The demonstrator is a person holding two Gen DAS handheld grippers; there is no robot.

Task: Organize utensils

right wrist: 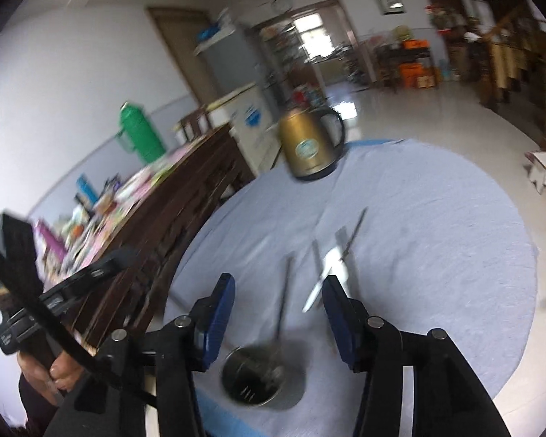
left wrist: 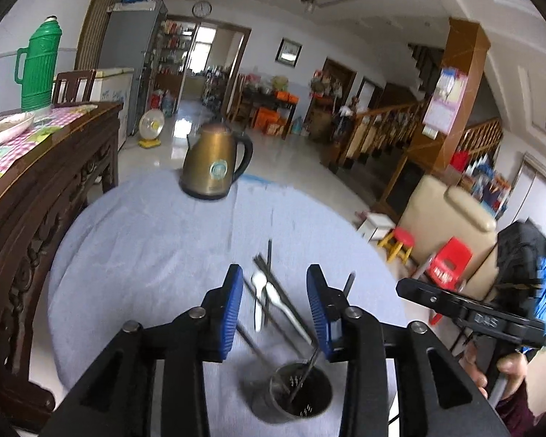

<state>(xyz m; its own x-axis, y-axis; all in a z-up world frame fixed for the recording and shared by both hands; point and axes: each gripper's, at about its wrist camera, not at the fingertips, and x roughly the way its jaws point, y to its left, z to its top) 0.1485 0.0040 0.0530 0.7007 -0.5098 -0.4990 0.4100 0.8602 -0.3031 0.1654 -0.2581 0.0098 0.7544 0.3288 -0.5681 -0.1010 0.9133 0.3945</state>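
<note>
While your left gripper [left wrist: 275, 306] hovered with jaws apart and empty, white spoons [left wrist: 273, 298] and dark chopsticks [left wrist: 269, 255] lay between them on the cloth [left wrist: 145, 240]; the metal cup [left wrist: 296, 391], holding one utensil, sat just below. Your right gripper [right wrist: 278, 313] was likewise spread, cup [right wrist: 254, 375] below its gap.

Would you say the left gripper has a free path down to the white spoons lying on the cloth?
Probably yes. The left gripper is open above the white spoons, with nothing between them; the dark chopsticks crossing alongside could get caught too.
</note>
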